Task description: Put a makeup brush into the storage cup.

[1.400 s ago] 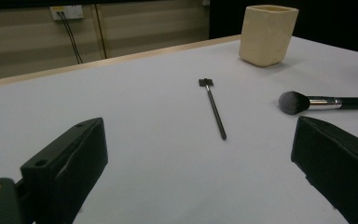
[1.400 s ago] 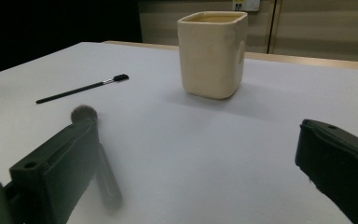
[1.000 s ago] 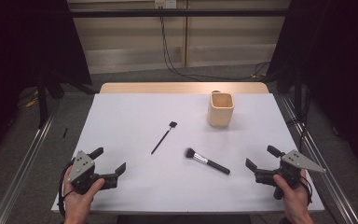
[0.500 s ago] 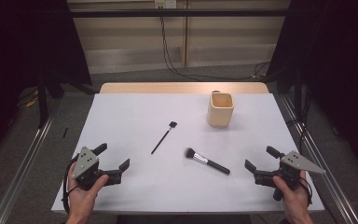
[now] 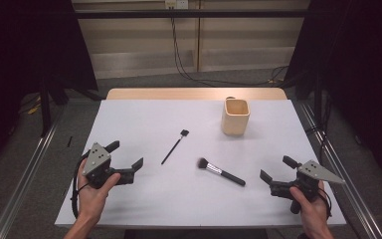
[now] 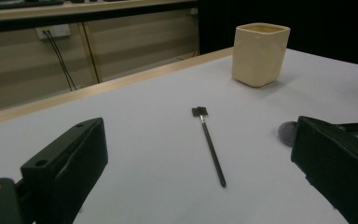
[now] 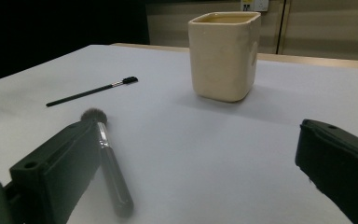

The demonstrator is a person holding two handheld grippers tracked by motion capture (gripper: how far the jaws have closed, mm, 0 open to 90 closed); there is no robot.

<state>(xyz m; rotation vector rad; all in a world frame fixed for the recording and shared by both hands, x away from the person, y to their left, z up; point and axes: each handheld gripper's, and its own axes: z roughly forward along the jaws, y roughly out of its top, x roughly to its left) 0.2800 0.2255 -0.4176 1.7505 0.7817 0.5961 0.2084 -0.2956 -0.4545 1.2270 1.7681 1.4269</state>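
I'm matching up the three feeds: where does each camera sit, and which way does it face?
High view: above the person's side, looking forward and down on the table; both hands, left gripper, right gripper.
Left gripper view: between its open jaws, facing the thin brush.
Right gripper view: between its open jaws, facing the powder brush.
All share the cup.

No readable text, labels, brands or numbers in any view. Checked the cream square ceramic cup [image 5: 236, 116], the thin black applicator stick with the small square tip [image 5: 174, 146], the black-handled fluffy makeup brush [image 5: 221, 171] and the white table sheet [image 5: 144, 119]: all plain. The grey three-cornered plates on the left gripper [image 5: 127, 159] and right gripper [image 5: 277, 170] show only holes, no markings. The white wall socket plate [image 6: 52, 31] is too blurred to read.
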